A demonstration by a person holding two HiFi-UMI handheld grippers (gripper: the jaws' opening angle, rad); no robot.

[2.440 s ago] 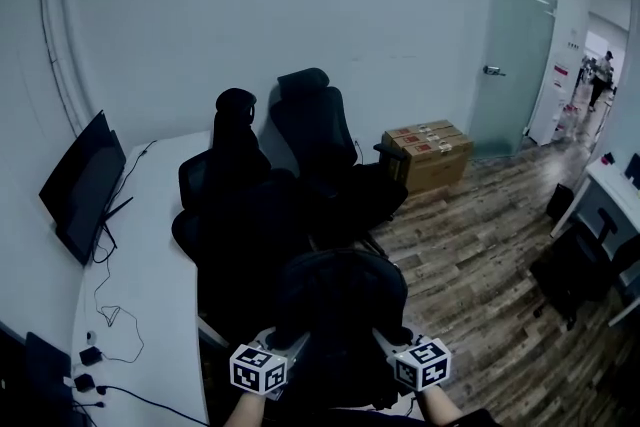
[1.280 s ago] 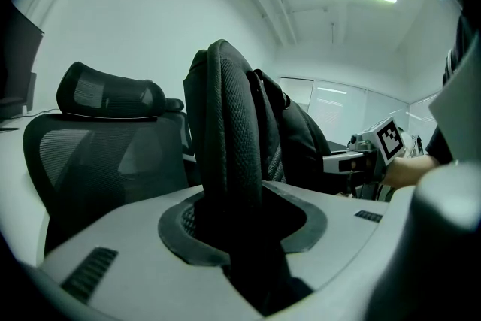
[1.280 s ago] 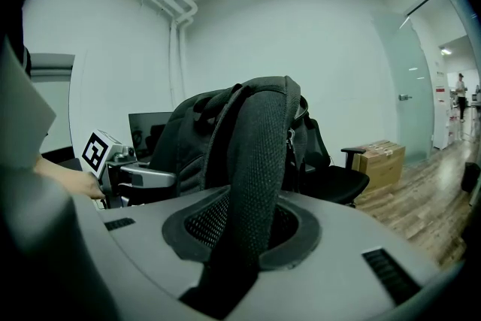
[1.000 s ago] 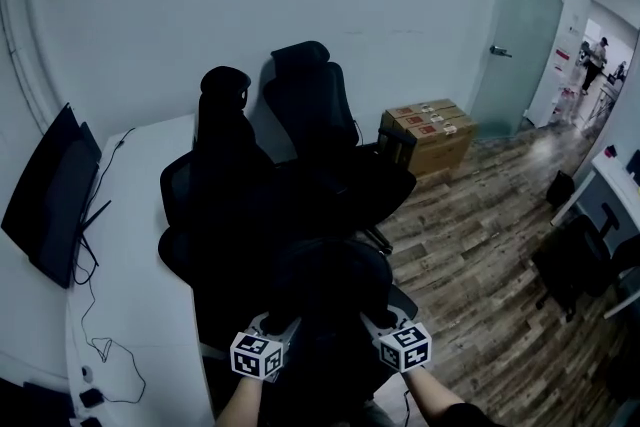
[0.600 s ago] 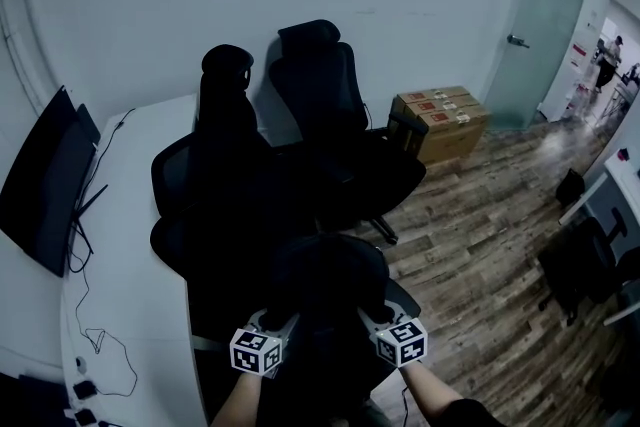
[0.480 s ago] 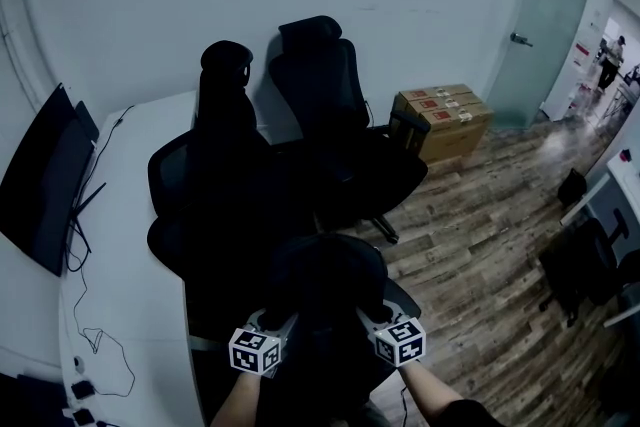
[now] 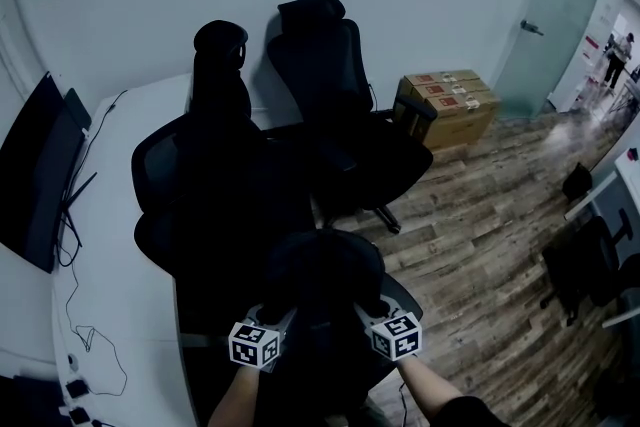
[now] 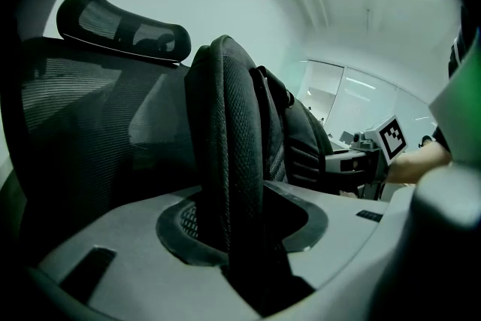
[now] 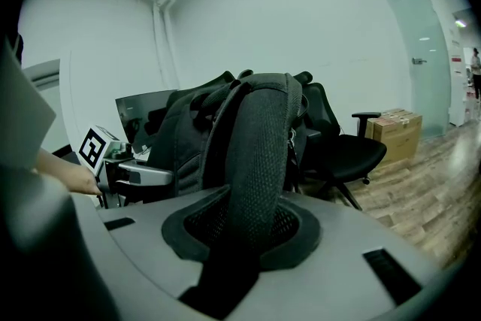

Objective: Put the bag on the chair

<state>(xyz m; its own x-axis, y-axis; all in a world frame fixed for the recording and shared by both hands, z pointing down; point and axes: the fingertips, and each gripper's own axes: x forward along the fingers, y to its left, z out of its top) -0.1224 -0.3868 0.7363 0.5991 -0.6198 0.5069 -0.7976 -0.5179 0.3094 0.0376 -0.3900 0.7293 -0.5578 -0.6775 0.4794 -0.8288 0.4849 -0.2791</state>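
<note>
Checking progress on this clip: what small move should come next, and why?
Probably carry the bag forward and down onto the nearest chair: the left gripper and right gripper each clamp a strap, and the bag hangs short of it.

The black fabric backpack (image 7: 322,287) hangs before me, gripped between my left claw (image 7: 274,318) and my right claw (image 7: 364,312). Behind it stand a black mesh office chair (image 7: 212,170) and, right of it, a second black mesh chair (image 7: 335,90). The white desk (image 7: 112,265) lies left, the brown cardboard boxes (image 7: 455,105) far right.

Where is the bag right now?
Head view, bottom centre: the bag is held by its straps in the left gripper and right gripper, close to the nearest black chair.
</note>
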